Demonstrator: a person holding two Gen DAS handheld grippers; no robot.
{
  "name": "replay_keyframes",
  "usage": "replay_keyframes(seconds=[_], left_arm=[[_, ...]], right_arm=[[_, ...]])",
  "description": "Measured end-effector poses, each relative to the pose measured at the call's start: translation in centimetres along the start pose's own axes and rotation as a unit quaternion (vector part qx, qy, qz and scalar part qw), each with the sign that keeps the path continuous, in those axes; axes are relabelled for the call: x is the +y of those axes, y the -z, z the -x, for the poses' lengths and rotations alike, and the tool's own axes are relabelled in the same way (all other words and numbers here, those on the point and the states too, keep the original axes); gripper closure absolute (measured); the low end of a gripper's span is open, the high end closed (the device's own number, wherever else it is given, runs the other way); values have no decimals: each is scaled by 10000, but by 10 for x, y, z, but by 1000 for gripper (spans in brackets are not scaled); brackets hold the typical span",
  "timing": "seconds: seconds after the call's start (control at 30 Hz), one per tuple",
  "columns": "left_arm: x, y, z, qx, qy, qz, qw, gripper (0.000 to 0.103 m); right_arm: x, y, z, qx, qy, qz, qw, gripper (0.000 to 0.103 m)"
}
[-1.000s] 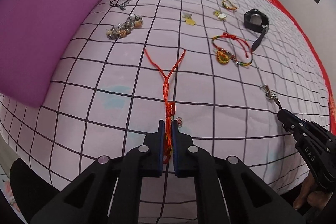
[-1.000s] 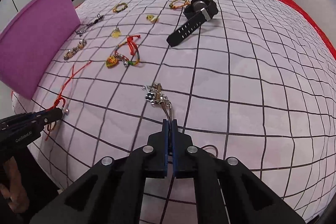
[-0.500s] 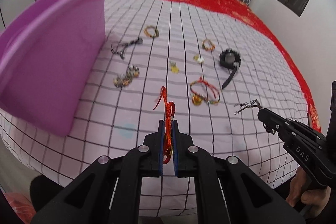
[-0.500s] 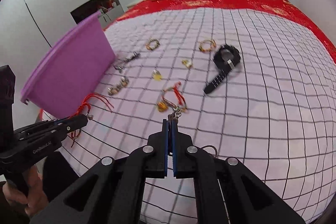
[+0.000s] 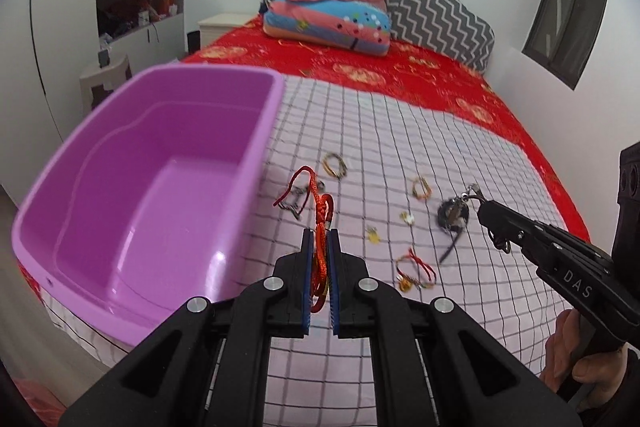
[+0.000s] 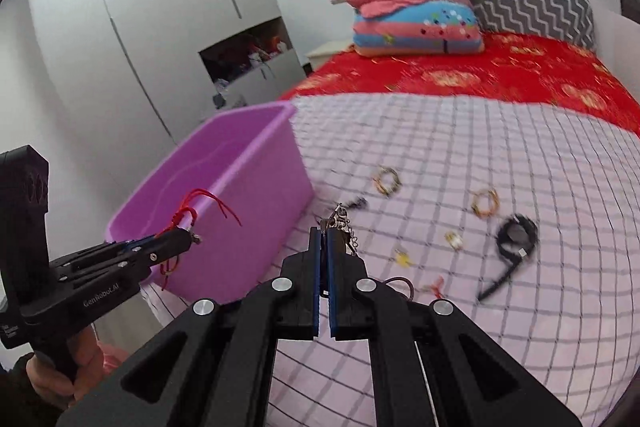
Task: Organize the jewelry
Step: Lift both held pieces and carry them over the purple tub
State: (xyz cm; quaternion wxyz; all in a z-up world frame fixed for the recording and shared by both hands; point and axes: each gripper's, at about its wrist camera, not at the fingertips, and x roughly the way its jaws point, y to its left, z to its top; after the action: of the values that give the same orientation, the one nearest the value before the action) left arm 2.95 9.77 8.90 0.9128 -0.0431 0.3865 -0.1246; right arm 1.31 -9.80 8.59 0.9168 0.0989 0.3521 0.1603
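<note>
My left gripper (image 5: pixel 319 247) is clamped on a red cord bracelet (image 5: pixel 320 205), my right gripper (image 6: pixel 323 245) on a silver chain (image 6: pixel 345 225), both held above the checked bedspread (image 5: pixel 400 131). Carrying step; next I should swing each over the purple tub (image 5: pixel 192 79) and release.

In the left wrist view, the lower end of the red cord bracelet (image 5: pixel 320 211) is disappearing between the left gripper's (image 5: pixel 319 239) fingers, and the black watch (image 5: pixel 452 217) at centre right is blurring behind the dangling silver chain (image 5: pixel 466 197). In the right wrist view, that chain (image 6: pixel 342 223) is showing only partly above the right gripper (image 6: pixel 323 239), the small charms (image 6: pixel 454 239) are smearing too much to identify, and the purple bin's (image 6: pixel 248 187) near corner is hiding behind the fingers at lower left.
</note>
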Motion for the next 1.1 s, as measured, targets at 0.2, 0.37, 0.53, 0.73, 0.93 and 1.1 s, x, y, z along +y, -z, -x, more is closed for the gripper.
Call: replay_keyframes(seconds=[0.2, 0.37, 0.53, 0.73, 0.93, 1.1], left_arm=[[51, -25, 7, -184, -463, 235, 9985, 96], [93, -31, -2, -131, -811, 495, 9954, 96], [126, -27, -22, 155, -1024, 802, 9914, 96], [150, -19, -42, 389, -1190, 984, 9872, 96], [163, -13, -53, 558, -1304, 1120, 9835, 95], [168, -9, -56, 638, -1396, 1133, 9816, 95]], right_arm=[[58, -41, -26, -128, -567, 291, 9979, 100], [103, -63, -62, 15, -911, 542, 9944, 100], [131, -70, -109, 394, -1048, 650, 9916, 100], [148, -64, -154, 849, -977, 829, 9881, 100], [155, -54, -178, 1195, -904, 916, 9845, 100], [155, -52, -186, 1272, -839, 994, 9833, 100]])
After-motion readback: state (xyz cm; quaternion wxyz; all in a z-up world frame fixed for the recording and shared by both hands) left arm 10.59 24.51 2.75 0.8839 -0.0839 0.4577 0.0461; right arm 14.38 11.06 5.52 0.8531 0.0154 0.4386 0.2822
